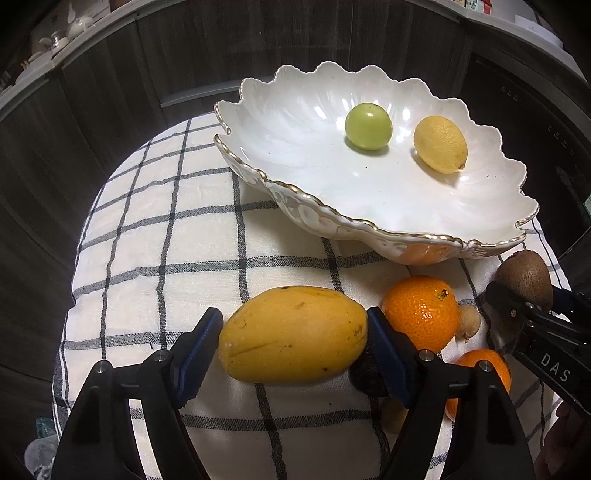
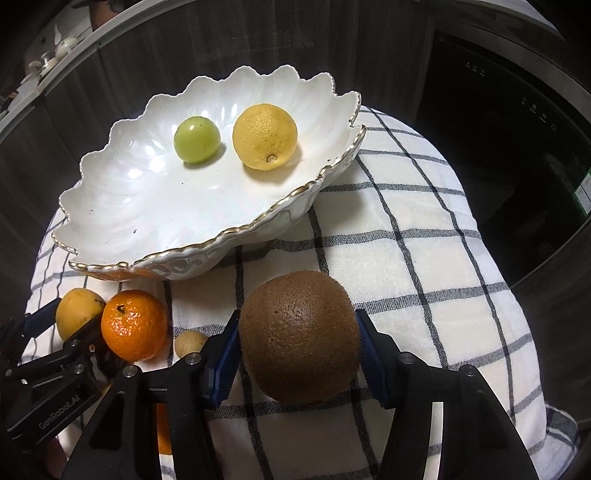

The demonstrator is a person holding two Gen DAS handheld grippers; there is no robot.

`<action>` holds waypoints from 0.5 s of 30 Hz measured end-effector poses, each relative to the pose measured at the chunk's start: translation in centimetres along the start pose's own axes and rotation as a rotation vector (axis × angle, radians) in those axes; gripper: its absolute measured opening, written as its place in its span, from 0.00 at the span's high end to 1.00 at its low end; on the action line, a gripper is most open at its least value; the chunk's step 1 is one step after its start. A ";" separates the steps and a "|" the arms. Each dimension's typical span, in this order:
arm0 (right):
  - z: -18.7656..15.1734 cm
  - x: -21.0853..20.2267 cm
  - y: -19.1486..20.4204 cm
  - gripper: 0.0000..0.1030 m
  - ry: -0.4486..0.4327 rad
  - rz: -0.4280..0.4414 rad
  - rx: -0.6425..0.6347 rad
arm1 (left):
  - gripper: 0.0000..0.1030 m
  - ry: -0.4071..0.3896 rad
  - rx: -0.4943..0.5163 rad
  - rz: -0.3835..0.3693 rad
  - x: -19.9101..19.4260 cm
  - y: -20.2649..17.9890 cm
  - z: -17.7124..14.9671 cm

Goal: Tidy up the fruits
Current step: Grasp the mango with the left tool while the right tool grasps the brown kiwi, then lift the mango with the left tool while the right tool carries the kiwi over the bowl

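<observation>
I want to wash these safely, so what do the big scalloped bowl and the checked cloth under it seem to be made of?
The scalloped bowl looks like glazed porcelain or similar ceramic: glossy white surface with bright highlights, gold-trimmed edge and raised relief outside. The checked cloth looks like matte woven cotton or similar, with a visible weave and soft wrinkles.

Checked cloth [image 1: 155, 236], dark cabinets [image 1: 110, 122].

We see a home kitchen: dark cabinets [image 1: 110, 110], a built-in appliance [image 2: 517, 155], teaware [image 1: 70, 35] on the counter.
</observation>
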State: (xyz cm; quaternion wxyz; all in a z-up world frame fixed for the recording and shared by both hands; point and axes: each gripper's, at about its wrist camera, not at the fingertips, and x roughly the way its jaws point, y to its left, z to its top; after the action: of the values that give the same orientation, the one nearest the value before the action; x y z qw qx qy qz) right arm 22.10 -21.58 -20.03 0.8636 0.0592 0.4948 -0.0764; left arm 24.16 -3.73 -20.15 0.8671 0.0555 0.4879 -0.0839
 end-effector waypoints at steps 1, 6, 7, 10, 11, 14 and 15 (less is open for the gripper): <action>-0.1 -0.2 0.0 0.44 -0.005 -0.001 0.000 | 0.25 -0.002 0.001 0.000 0.0 0.0 0.0; -0.2 -1.2 0.2 0.44 -0.027 0.001 -0.008 | 0.25 -0.017 0.000 0.001 -0.6 0.2 0.0; -0.2 -1.3 0.2 0.44 -0.030 0.001 -0.009 | 0.25 -0.023 0.001 0.004 -0.8 0.2 0.0; -0.2 -1.6 0.1 0.44 -0.036 0.004 -0.007 | 0.25 -0.033 0.005 0.011 -1.3 0.1 0.0; -0.2 -1.7 0.1 0.44 -0.038 0.003 -0.007 | 0.25 -0.034 0.005 0.010 -1.4 0.1 0.1; -0.2 -2.3 0.2 0.44 -0.047 0.005 -0.007 | 0.25 -0.040 0.003 0.010 -1.9 0.1 0.1; -0.1 -2.4 0.3 0.44 -0.049 0.004 -0.007 | 0.25 -0.043 0.001 0.011 -2.1 0.1 0.1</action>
State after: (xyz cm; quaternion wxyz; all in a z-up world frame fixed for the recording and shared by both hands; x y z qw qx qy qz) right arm 20.84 -21.09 -18.02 0.8759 0.0551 0.4736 -0.0742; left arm 23.23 -3.43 -18.28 0.8778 0.0568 0.4688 -0.0808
